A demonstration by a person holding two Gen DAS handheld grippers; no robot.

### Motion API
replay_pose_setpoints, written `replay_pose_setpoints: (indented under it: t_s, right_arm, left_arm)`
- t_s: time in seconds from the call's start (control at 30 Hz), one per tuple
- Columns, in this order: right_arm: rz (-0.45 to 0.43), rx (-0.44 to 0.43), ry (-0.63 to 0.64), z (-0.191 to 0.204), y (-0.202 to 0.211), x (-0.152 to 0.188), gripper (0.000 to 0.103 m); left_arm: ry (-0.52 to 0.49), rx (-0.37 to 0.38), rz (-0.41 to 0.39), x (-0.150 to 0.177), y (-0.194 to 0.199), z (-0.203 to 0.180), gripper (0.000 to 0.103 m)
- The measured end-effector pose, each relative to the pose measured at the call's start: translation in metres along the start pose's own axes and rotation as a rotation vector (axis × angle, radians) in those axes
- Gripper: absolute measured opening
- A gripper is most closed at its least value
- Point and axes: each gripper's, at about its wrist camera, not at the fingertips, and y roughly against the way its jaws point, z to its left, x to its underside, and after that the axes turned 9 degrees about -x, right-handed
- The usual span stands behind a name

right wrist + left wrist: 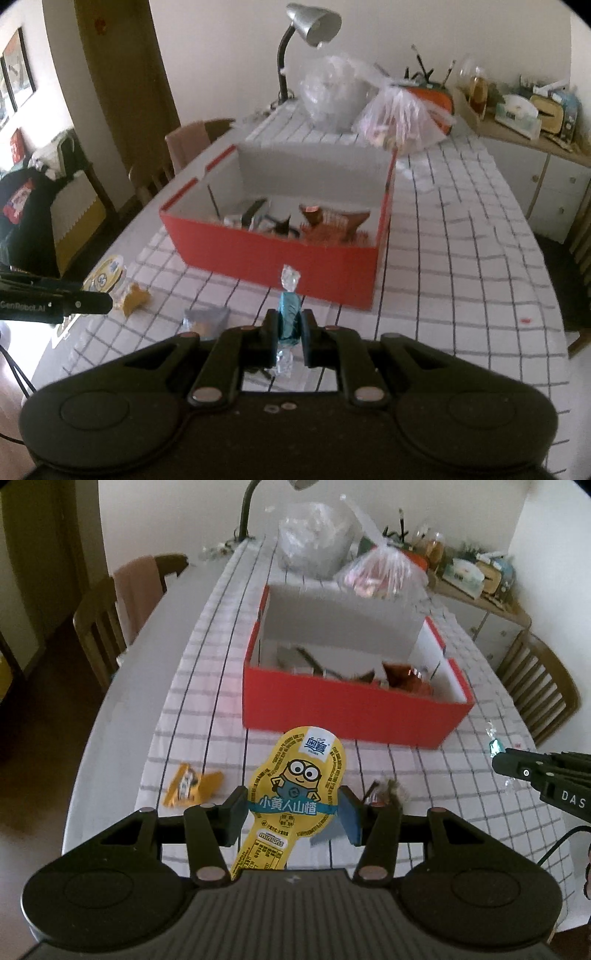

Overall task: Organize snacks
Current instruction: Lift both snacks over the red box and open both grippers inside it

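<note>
Long table (pixel 122 701) under a checked cloth (pixel 461 258), set out as a sorting surface, with wooden chairs along both sides. Behind, tied plastic bags (pixel 399 118) and a gooseneck lamp (pixel 314 26), parked at the far end, clear of the working area. Mid-table, an open red box (pixel 351 712) with white inner walls, lidless and squarely ahead of both grippers, probably so snacks can be dropped straight in; already holding several wrappers, brown and dark ones among them, so part of the sorting looks done. Nearer the camera, loose on the cloth and not yet collected: an orange snack packet (pixel 192 782), a clear pouch (pixel 207 321) and a small dark fuzzy-looking piece (pixel 388 790), too blurred to identify. Left gripper (pixel 293 814) clamped on a yellow Minions jelly cup (pixel 299 786), pinched across its narrow waist, lid facing up, raised clear of the table short of the box. Right gripper (pixel 290 332) squeezed tight on a teal wrapped candy (pixel 289 314), held by its body with twisted clear ends sticking out above and below, also short of the box. Likely next: carried over the near wall and released.
</note>
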Motion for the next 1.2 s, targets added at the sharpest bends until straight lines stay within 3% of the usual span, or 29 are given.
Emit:
replay_pose_setpoints:
  t_s: [0.33,0.5,1.2]
  right_arm:
    - [-0.068,0.004,0.045,0.005,0.006,-0.042,0.011]
    - [-0.083,0.026,0.054,0.01,-0.005,-0.063,0.011]
    - [-0.018,0.117,-0.021,-0.01,-0.093,-0.115,0.011]
  left_arm:
    - [-0.036,-0.029,-0.1,-0.048,0.01,-0.014,0.051]
    - [-0.044,0.0,-0.132,-0.079,0.003,-0.011,0.051]
    - [-0.115,0.084,-0.046,-0.163,-0.101,-0.021,0.051]
